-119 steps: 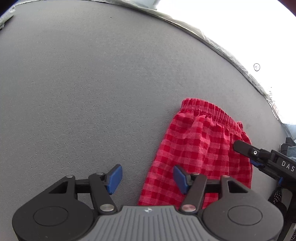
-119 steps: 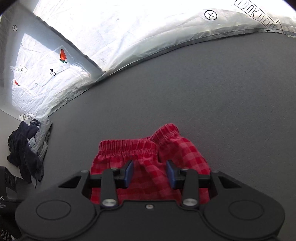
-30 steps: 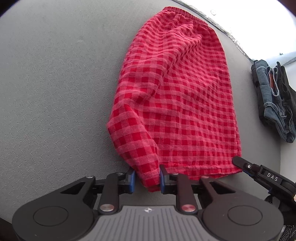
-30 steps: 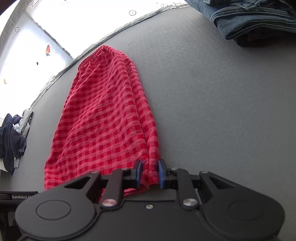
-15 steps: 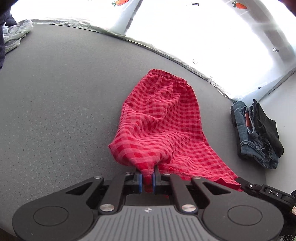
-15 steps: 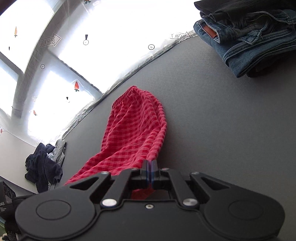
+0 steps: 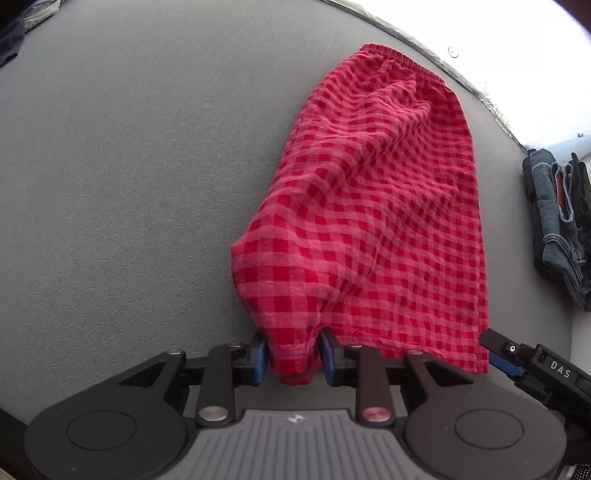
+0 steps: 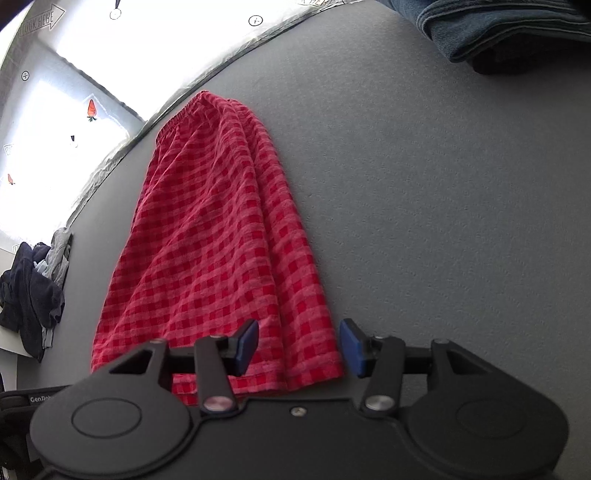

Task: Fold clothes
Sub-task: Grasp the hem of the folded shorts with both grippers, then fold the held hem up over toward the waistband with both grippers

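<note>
A red checked garment [image 7: 373, 206] lies stretched out on the grey table, its elastic waistband at the far end. It also shows in the right wrist view [image 8: 218, 243]. My left gripper [image 7: 291, 356] has its jaws parted around the near left hem corner, which bunches loosely between the blue pads. My right gripper [image 8: 299, 347] is open, its pads standing either side of the near right hem corner, which lies flat on the table. The right gripper's tip [image 7: 517, 354] shows at the hem in the left wrist view.
Folded jeans [image 7: 557, 221] are stacked at the table's right edge, also in the right wrist view [image 8: 506, 26]. A pile of dark and grey clothes [image 8: 33, 291] sits at the left edge. The grey table [image 7: 129, 184] stretches to the left of the garment.
Both grippers held the hem corners pinched and lifted half a second ago. Now the hem is back down on the table and both grippers have opened.
</note>
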`<state>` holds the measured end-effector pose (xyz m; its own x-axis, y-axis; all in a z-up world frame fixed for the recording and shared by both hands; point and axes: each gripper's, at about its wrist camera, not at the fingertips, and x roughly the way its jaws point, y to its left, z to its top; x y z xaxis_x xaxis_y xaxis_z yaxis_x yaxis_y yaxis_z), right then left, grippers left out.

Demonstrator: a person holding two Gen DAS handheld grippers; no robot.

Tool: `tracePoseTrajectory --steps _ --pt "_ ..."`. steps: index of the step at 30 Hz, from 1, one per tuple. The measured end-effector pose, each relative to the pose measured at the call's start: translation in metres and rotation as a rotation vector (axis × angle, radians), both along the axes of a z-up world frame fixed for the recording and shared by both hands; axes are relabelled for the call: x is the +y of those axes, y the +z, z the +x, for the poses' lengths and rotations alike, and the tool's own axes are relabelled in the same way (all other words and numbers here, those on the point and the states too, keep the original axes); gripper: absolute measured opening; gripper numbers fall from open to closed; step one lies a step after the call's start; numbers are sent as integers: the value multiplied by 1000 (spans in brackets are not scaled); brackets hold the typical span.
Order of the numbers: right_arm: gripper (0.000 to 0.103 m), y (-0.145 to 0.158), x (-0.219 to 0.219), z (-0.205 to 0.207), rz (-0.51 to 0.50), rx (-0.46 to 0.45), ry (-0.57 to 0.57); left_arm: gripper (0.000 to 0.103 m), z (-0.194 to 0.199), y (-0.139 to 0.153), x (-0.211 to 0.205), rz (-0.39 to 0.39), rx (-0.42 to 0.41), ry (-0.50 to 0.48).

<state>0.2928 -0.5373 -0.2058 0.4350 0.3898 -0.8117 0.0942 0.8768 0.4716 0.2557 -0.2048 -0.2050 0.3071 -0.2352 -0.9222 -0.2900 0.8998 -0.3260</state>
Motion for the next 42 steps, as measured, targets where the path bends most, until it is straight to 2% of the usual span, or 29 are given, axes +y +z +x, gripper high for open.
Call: tracePoseTrajectory --steps 3,5,6,7,9,10,11,12,16,21,30,33,36,39,42 --pt "50 2 9 3 -40 0 53 30 1 -4 1 -12 5 3" --pt "35 2 13 5 -44 12 94 28 1 -5 0 -29 1 -3" --pt "31 1 14 5 -25 22 106 21 1 -5 0 -48 -6 -7" --pt "24 1 13 6 -1 31 110 20 1 -5 0 -61 -9 -9" --pt "22 0 13 7 37 45 116 20 1 -5 0 -62 -10 -8" --pt "17 0 14 6 39 44 114 19 1 -5 1 -63 -11 -5" --pt "8 1 13 5 38 41 111 19 0 -5 2 -69 -11 0" --pt "5 1 12 5 46 38 106 18 0 -6 3 -74 -11 5" --pt "3 3 0 1 154 32 43 12 -3 0 8 -84 -35 15" --pt "3 17 -17 -11 309 18 -36 10 -9 23 16 -112 -121 19" --pt "3 63 -40 -44 494 -54 -89 10 -37 96 22 -137 -260 -62" --pt "3 52 -48 -42 557 -18 -153 10 -33 86 29 -180 -230 -27" --pt "2 43 -52 -38 626 7 -216 10 -23 76 32 -165 -178 17" --pt "2 42 -54 -32 699 -5 -263 10 -15 84 36 -175 -217 27" --pt "2 45 -53 -15 676 -15 -269 10 0 89 39 -211 -236 41"
